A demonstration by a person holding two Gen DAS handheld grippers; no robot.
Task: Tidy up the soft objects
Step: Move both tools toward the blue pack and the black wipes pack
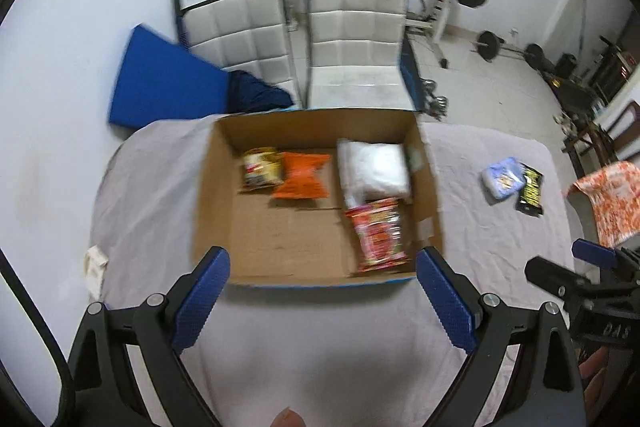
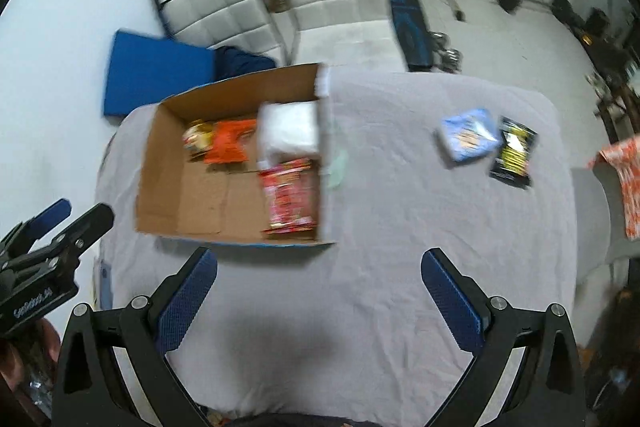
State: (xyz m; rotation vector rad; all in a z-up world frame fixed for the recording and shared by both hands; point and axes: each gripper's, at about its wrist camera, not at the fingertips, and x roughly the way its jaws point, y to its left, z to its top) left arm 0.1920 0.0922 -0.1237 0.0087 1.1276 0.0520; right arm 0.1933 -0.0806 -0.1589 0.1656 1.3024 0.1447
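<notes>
Even indoor light, motion blur, fisheye-warped edges.

Matt brown cardboard box [image 1: 224, 203] holds glossy plastic snack packets [image 1: 378, 235]; wrinkled grey cloth [image 2: 400, 219] covers the table.

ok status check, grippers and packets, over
Left gripper open, right gripper open, both empty. Box holds four packets. Blue packet, black packet outside. Path clear.

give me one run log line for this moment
left gripper: open, empty | right gripper: open, empty | box: four packs | light blue pack, black pack: on table
</notes>
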